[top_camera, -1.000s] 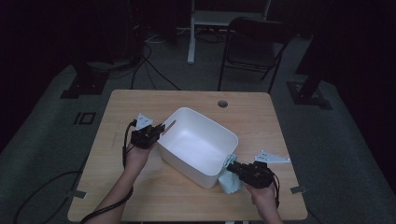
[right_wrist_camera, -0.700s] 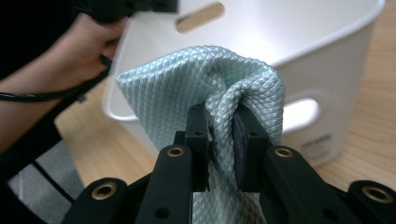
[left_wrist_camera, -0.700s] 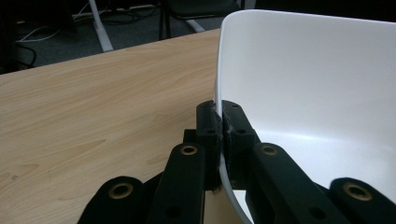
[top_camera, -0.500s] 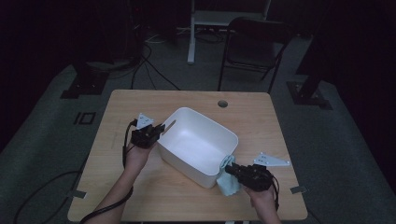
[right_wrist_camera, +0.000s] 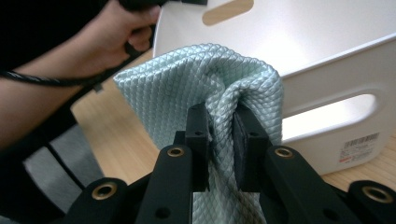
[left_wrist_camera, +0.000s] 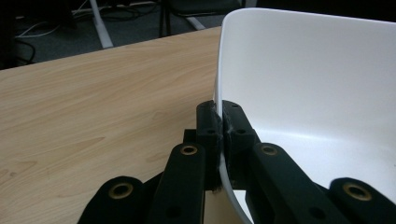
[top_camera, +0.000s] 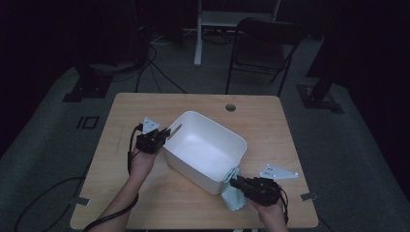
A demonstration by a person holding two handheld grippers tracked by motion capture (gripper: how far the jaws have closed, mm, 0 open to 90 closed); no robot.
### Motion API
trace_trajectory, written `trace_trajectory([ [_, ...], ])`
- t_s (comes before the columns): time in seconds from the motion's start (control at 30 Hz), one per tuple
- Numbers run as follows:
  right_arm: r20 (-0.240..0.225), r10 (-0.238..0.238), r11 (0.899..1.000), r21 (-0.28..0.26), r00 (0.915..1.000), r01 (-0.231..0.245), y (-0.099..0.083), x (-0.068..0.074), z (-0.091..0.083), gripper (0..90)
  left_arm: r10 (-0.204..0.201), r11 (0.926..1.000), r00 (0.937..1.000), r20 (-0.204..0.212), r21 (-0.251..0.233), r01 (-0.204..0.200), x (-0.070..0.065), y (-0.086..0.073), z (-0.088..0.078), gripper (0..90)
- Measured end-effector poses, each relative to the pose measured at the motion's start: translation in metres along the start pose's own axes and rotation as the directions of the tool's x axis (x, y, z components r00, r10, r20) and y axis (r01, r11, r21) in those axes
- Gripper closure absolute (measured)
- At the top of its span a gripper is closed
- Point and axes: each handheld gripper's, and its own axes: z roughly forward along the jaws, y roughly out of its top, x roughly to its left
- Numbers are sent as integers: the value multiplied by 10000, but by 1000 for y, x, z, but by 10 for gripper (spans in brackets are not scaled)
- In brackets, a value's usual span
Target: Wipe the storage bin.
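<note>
From above we see a white tub (top_camera: pixel 205 150) sitting slantwise near the middle of the desk (top_camera: pixel 145 106), with our left tongs (top_camera: pixel 164 134) at its left corner and our right tongs (top_camera: pixel 235 182) at its near right corner. A pale green cloth (top_camera: pixel 231 194) lies bunched beside that right corner, part of it on the desk, and its top touches the tub's wall.

The left gripper view gives what the high view cannot: the left tongs (left_wrist_camera: pixel 219 121) are closed tight on the thin rim of the tub (left_wrist_camera: pixel 308 79), one jaw outside the wall and one inside, with bare wood stretching off to the left.

The right gripper view shows the right tongs (right_wrist_camera: pixel 222 128) pinching a fold of the cloth (right_wrist_camera: pixel 187 79), whose quilted diamond weave is plain here. Behind it we see the tub's outer wall (right_wrist_camera: pixel 336 60) with a handle slot and a small barcode label near the bottom edge. Farther off, the left hand (right_wrist_camera: pixel 116 28) grips its own tool by the tub's far corner.
</note>
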Motion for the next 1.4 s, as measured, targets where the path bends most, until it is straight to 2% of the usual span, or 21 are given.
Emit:
trace_trajectory([
  [0.1,-88,169,9998,-81,9998,-169,-2,-4,1,785,-47,10000,9999,129,-64,48,1,-1,-1,874],
  [0.17,320,50,9995,305,9995,-60,-7,-6,7,785,57,10000,9998,211,-24,-57,1,-1,-1,874],
  [0.27,189,412,9985,341,9990,-418,-14,-14,11,785,112,9999,9996,245,28,-113,2,0,-1,872],
  [0.33,387,262,9979,575,9989,-284,-17,-16,15,785,157,9998,9996,234,74,-159,2,0,-1,872],
  [0.4,256,427,9973,588,9988,-441,-19,-19,17,785,151,9999,9996,251,49,-152,2,0,-1,871],
  [0.73,489,422,9947,918,9979,-466,-27,-23,25,784,137,9999,9995,291,87,-140,3,1,-1,870],
  [0.83,557,666,9890,1286,9962,-733,-33,-31,32,784,120,9999,9994,317,55,-122,4,1,0,869],
  [0.93,658,655,9846,1577,9957,-752,-37,-35,36,784,123,9999,9994,338,74,-126,4,1,0,868],
  [1.03,645,844,9788,1815,9943,-948,-38,-40,39,784,130,9999,9994,327,68,-132,4,1,0,867],
  [1.1,672,755,9813,1724,9949,-861,-34,-39,37,785,131,9999,9993,343,69,-133,5,1,0,867],
  [1.2,658,806,9896,1138,9946,-878,-24,-41,28,785,121,9999,9994,325,-72,-119,4,-1,0,867],
  [1.3,644,780,9923,908,9949,-837,-23,-44,27,786,201,9998,9992,354,45,-203,4,1,1,866],
  [1.33,634,818,9920,915,9946,-874,-25,-45,28,787,210,9998,9992,346,38,-211,4,1,1,866],
  [1.4,957,711,9881,1292,9929,-832,-30,-46,35,787,181,9998,9992,353,13,-182,4,1,1,867],
])
